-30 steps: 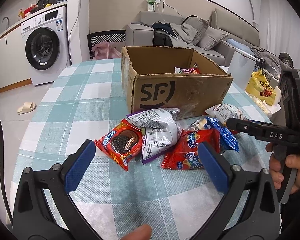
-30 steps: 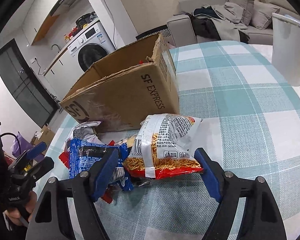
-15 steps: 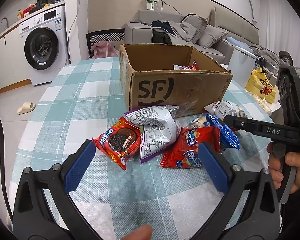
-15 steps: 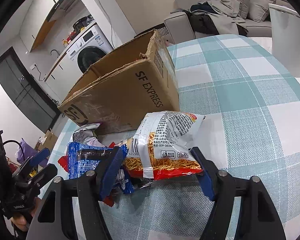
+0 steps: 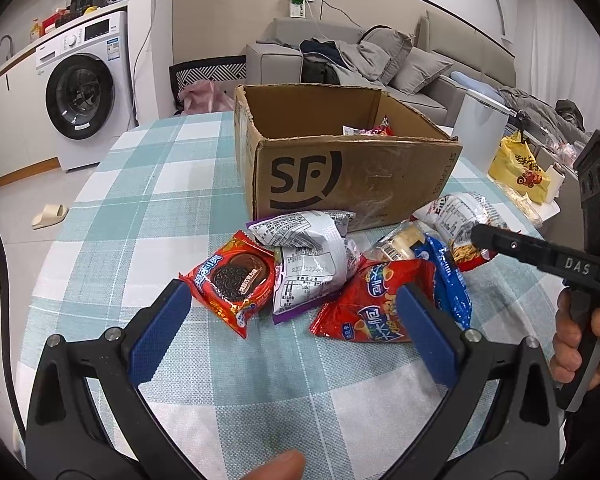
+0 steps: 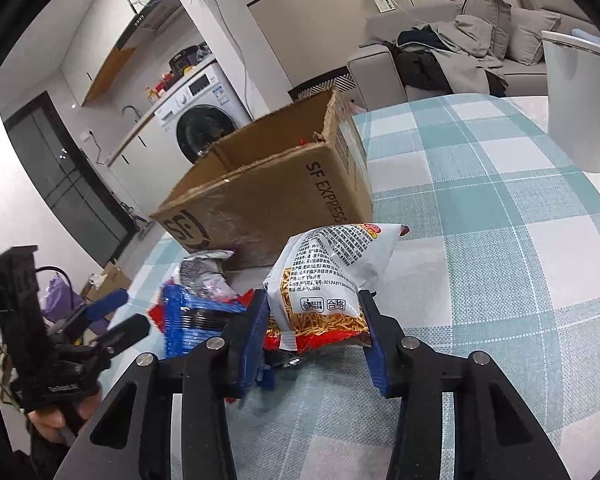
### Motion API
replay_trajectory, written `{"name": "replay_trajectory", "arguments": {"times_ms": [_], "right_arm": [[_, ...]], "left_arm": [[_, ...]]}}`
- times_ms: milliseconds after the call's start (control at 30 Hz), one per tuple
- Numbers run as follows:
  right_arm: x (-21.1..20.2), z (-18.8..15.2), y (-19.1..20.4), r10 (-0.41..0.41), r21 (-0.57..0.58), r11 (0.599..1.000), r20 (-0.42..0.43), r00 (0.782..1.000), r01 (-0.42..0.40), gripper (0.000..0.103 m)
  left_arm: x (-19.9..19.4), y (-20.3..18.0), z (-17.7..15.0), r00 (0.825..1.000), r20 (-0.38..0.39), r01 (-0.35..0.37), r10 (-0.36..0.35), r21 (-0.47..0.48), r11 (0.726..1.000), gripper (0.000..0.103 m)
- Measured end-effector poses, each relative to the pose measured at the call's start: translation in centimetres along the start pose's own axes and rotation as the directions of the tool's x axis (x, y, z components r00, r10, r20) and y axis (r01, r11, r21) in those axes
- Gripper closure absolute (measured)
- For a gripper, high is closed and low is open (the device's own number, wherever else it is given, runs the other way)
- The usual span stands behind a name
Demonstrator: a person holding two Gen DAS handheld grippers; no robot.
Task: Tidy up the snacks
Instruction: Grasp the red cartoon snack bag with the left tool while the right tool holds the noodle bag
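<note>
Right gripper (image 6: 314, 330) nearest, blue pads clamped on the lower end of a white and red noodle-snack bag (image 6: 332, 280), jaws just closed onto it, bag standing up between them above the checked desk (image 6: 500, 280). Just left of that bag, a blue packet (image 6: 192, 320) half under the left pad. Left gripper (image 5: 290, 328) spread wide, nothing between its pads, hovering over the near desk; a fingertip (image 5: 276, 466) at the bottom edge of the left view. Beyond its pads, loose snacks in a heap on the desk: red cookie packet (image 5: 232, 280), white and purple bag (image 5: 308, 260) leaning on it, red chip bag (image 5: 372, 300) to the right, touching the blue packet. Person's hand (image 5: 580, 340) on the right gripper's black handle, far right. Behind the heap, open cardboard box (image 5: 340, 176) marked SF, upright, a few wrappers visible inside. Further right, a yellow bag (image 5: 518, 168) and a white bin (image 6: 576, 100). Farthest back, a washing machine (image 5: 80, 92) and a grey sofa (image 5: 380, 64) piled with clothes.
</note>
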State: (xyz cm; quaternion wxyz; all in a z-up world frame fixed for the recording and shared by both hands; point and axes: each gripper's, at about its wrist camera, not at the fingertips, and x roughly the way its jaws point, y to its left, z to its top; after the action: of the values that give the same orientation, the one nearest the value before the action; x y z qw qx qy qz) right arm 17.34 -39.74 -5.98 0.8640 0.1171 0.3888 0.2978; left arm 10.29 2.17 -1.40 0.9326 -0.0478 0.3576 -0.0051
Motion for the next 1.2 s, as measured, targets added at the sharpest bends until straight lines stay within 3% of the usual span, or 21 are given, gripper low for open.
{"name": "replay_trajectory", "arguments": {"times_ms": [200,467,800,900,933,1067,1200], "right_arm": [[-1.4,0.4,0.8,0.038,-0.030,0.999,0.038,0.999,-0.036,0.059],[-1.8,0.4,1.1,0.050,-0.041,0.998,0.036,0.998,-0.048,0.059],[-1.3,0.2,1.1,0.053,-0.048,0.997,0.010,0.999,-0.052,0.059],[-1.3,0.3,1.1,0.052,-0.048,0.997,0.008,0.999,-0.052,0.059],[-1.3,0.3,1.0,0.055,-0.047,0.997,0.007,0.998,-0.054,0.059],[-1.3,0.3,0.8,0.055,-0.041,0.998,0.010,0.998,-0.055,0.059],[-1.2,0.3,0.5,0.054,-0.032,0.998,0.005,0.999,-0.054,0.059]], "left_arm": [[-0.2,-0.4,-0.1,1.000,-0.001,0.023,-0.023,0.004,1.000,0.001],[0.0,-2.5,-0.7,0.997,-0.026,0.081,-0.079,0.063,0.995,0.001],[2.1,-3.9,-0.7,0.991,-0.064,0.117,-0.113,0.055,0.992,0.001],[3.2,-4.5,-0.7,0.989,-0.097,0.114,-0.108,0.068,0.991,0.016],[3.6,-4.7,-0.6,0.988,-0.115,0.116,-0.107,0.074,0.991,0.025],[4.4,-5.4,-0.6,0.985,-0.127,0.124,-0.112,0.086,0.989,0.034],[4.8,-5.5,-0.6,0.981,-0.134,0.151,-0.139,0.086,0.985,0.055]]}}
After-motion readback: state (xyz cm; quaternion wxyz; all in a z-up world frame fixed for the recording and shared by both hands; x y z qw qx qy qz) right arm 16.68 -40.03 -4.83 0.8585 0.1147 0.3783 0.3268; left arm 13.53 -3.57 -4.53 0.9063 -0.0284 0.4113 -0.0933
